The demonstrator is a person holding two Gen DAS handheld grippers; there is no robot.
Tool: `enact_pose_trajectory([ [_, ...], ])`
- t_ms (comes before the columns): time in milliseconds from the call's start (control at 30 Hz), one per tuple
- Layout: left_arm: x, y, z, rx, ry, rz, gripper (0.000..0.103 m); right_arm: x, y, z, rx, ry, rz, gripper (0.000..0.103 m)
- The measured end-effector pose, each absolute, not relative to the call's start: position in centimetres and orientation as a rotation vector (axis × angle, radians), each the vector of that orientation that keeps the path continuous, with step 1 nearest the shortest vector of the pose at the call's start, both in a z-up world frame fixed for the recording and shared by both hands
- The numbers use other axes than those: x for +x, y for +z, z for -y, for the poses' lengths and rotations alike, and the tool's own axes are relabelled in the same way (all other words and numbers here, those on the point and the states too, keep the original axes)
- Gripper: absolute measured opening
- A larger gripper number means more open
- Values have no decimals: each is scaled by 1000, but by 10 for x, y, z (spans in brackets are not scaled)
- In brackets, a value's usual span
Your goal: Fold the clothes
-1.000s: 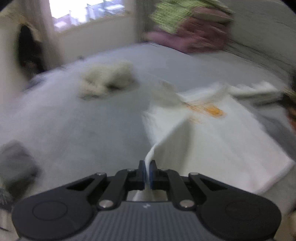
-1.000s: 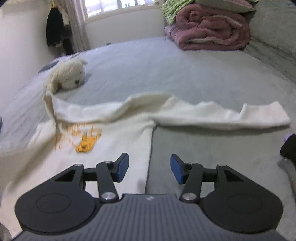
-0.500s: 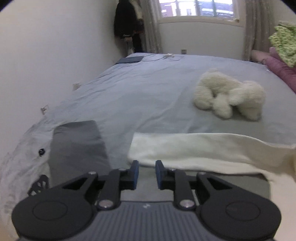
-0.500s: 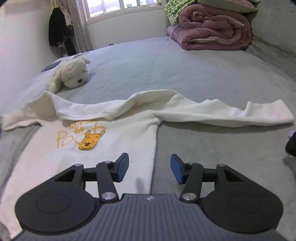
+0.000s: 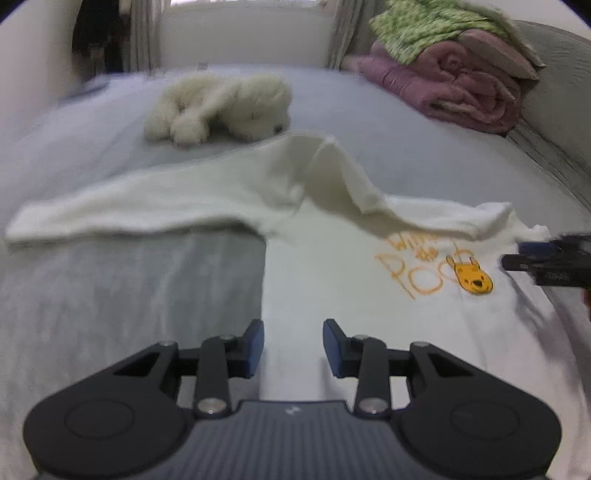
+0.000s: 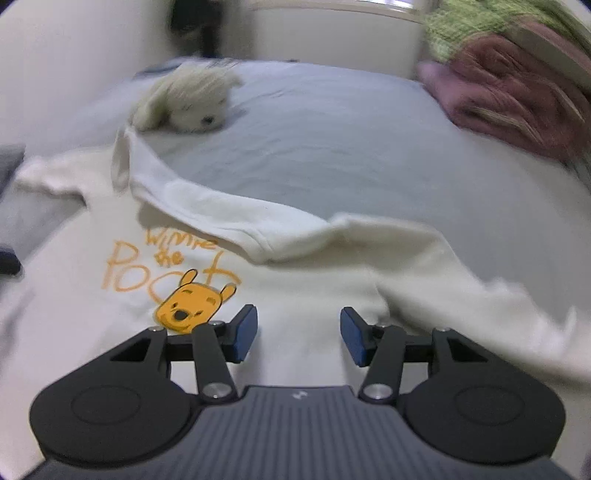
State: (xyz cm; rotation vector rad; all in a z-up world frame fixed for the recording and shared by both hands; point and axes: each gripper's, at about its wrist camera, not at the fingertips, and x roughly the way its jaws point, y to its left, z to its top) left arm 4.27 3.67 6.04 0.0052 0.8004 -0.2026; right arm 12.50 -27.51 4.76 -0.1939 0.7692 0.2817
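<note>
Beyond sweatshirt, plush dog, seemingly touching its hood.

Spread flat across the grey-sheeted bed: cream long-sleeved sweatshirt with orange bear print, sleeves out to both sides. Just behind its raised collar, fluffy white plush dog. Far right at the bed's head, rolled pink quilt with green patterned blanket stacked on top.
</note>
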Motion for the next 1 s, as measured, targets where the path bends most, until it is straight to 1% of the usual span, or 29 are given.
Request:
enact_pose_trajectory([
  [100,47,60,-45,-62,-213,-815,36,162,38,265,-260,334,-825,53],
  [200,48,58,-50,-98,-207,-833,36,198,42,264,-224,367,-844,47],
  [267,46,56,-53,-114,-201,-834,36,221,50,271,-178,298,-795,44],
  [400,46,54,-57,-162,-200,-846,36,243,61,293,58,61,-705,44],
  [733,49,49,-56,-156,-168,-858,36,190,48,262,-54,217,-750,44],
  [900,50,45,-61,-190,-166,-889,36,150,48,265,36,249,-793,44],
  [1000,46,45,-59,-210,-202,-890,34,108,46,260,15,316,-798,44],
])
